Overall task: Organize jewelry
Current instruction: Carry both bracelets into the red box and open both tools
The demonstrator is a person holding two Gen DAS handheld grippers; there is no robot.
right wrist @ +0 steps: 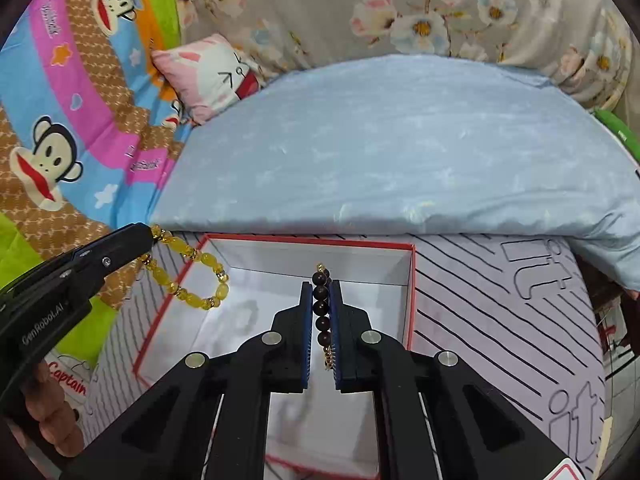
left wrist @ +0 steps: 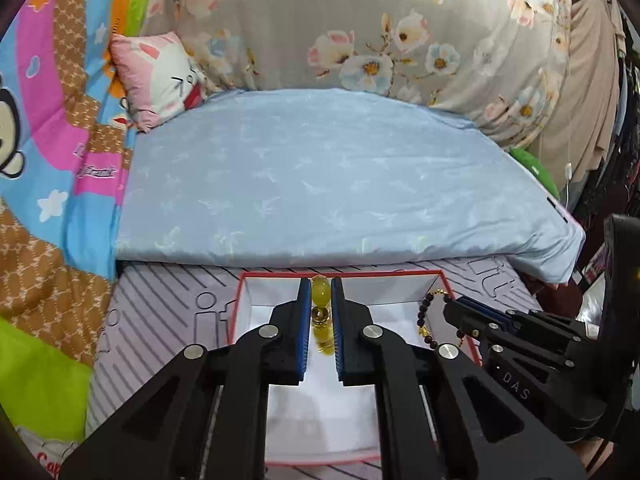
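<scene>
Between the left gripper [left wrist: 320, 300] fingers: yellow bead bracelet [left wrist: 321, 312], pinched, loop dangling over the red-rimmed box [right wrist: 412, 280]. Right gripper [right wrist: 321, 304] likewise clamps the dark bead bracelet [right wrist: 321, 308] above the box interior, probably poised for lowering both in.

A home bedroom. A light blue quilt [left wrist: 320, 176] fills the centre of the frame, lying on a lilac striped bed sheet [right wrist: 520, 300] seen along the lower edge. A grey floral duvet [left wrist: 360, 20] is heaped across the top, a cartoon-monkey blanket [right wrist: 72, 120] runs down the left, and a small pink cat pillow [left wrist: 160, 80] sits upper left.
</scene>
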